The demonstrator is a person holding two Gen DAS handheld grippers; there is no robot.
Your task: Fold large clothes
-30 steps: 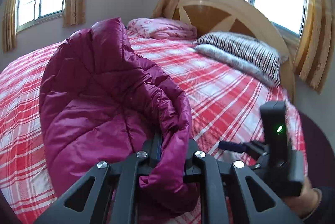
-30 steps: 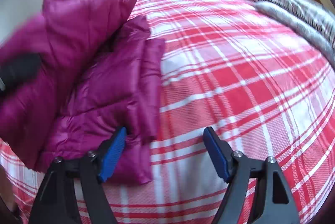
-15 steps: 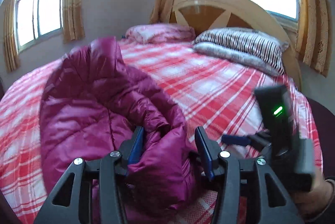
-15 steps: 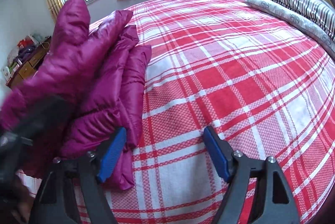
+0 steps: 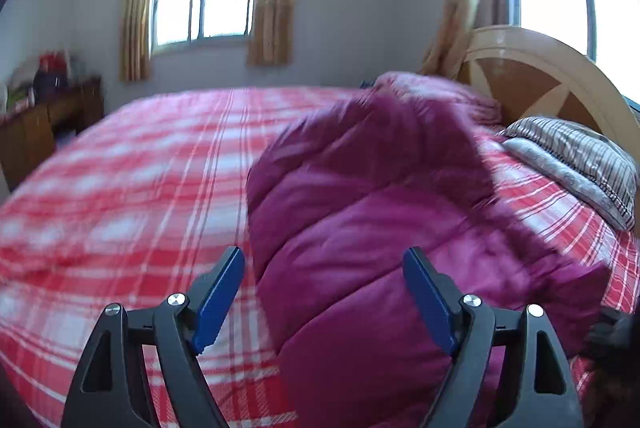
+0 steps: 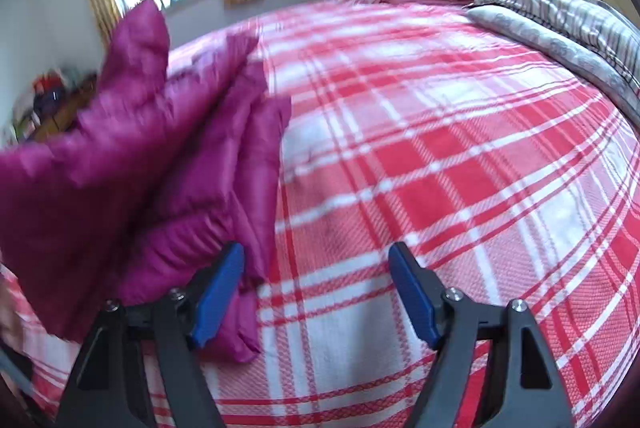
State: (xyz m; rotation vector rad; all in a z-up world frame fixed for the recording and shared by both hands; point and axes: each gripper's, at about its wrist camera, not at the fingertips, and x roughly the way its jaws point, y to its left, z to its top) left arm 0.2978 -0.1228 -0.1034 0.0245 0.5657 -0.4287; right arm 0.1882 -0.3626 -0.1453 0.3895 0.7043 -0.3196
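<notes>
The magenta padded jacket (image 5: 380, 228) is laid on the red plaid bedspread (image 5: 140, 195), bunched into a thick mound near the bed's near edge. The left gripper (image 5: 324, 292) is seen with its jaws spread wide; they have just been opening, and the jacket lies ahead of and partly between them, with neither blue pad pressed on the fabric. The right gripper (image 6: 316, 292) is likewise spread, with nothing clamped: its left pad stands just beside the jacket's (image 6: 152, 163) edge, and bare bedspread (image 6: 440, 155) is seen between the jaws.

Risks from this state:
- The released fold may spring back, since puffy quilted fabric resists creasing and no pad is holding it down.
- The slippery shell may slide off the stacked layers if one corner alone is pulled.
- A single layer may be pinched instead of the whole edge, because the layers are bunched.

Limits of the views:
- The left wrist view is smeared by motion, so the jacket's seams and edges are possibly misread.
- The sleeves, collar and zip cannot be told apart.
- One raised flap at the left of the right wrist view is blurred; what supports it cannot be determined.
- The jacket's near edge is hidden behind the gripper frames.
</notes>
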